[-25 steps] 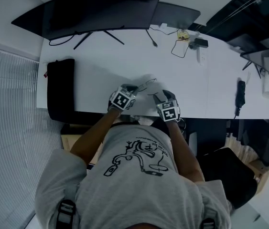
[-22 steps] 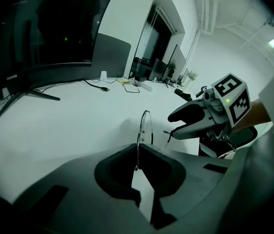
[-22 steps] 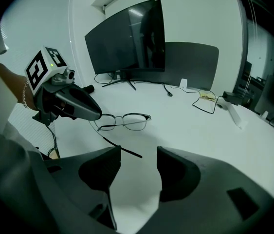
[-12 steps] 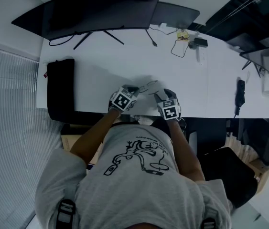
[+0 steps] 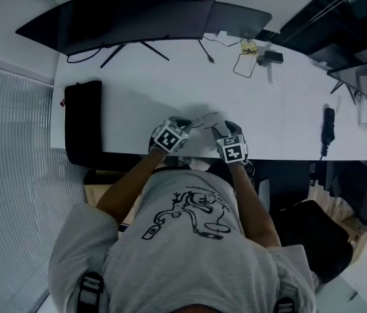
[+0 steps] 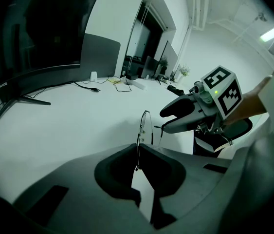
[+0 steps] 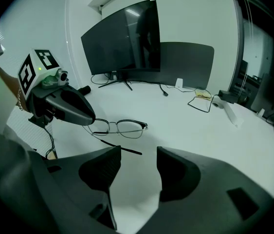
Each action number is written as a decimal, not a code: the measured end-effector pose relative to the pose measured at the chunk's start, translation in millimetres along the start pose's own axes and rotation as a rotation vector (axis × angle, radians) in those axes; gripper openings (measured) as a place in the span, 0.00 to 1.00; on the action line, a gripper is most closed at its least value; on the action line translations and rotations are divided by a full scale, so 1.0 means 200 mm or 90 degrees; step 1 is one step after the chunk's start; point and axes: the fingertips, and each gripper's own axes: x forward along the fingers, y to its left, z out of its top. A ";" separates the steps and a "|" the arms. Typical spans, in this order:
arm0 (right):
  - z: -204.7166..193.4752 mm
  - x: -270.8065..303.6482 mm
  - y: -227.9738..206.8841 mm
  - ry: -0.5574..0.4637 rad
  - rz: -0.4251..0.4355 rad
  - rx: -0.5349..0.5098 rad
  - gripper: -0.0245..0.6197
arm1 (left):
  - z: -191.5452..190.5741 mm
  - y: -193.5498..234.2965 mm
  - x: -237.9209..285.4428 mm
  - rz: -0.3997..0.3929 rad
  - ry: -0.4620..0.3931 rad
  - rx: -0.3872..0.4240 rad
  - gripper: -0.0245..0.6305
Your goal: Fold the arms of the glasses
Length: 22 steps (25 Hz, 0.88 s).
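Since a second earlier, your right gripper [image 5: 220, 131] had crept a little inward toward the glasses [image 5: 204, 118], and the free arm had drawn closer to its tips. Your left gripper [image 5: 184, 124] had barely shifted.

Low in the head view, both grippers sat just past the front edge of the white desk [image 5: 131, 100], with the glasses between them. Your left gripper was clenched on the left end of the frame, and in its own view the thin rim ran straight into the closed pads. The lenses stood on edge above the desk, raised at that end. Your right gripper's jaws were parted and gripped nothing.

The free arm [image 7: 120, 147] was the relation that mattered. It lay just beyond the gap of the right jaws, in the lower middle of the right gripper view, and ran from the held hinge at left down toward the right. Its long axis lay across those jaws rather than along them. The right gripper was the nearer one and, I judged, the one placed to push that arm in against the lenses.

Farther up the frame lay a cable [image 5: 243, 67], then the dark curved monitor [image 5: 124, 12].
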 end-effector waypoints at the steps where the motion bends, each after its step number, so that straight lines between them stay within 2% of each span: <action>1: 0.00 0.00 0.00 0.000 0.000 0.002 0.41 | 0.00 0.00 0.00 -0.002 -0.001 0.001 0.09; 22: -0.01 0.01 -0.02 0.000 -0.001 0.024 0.40 | -0.01 -0.05 0.02 -0.020 0.008 0.038 0.09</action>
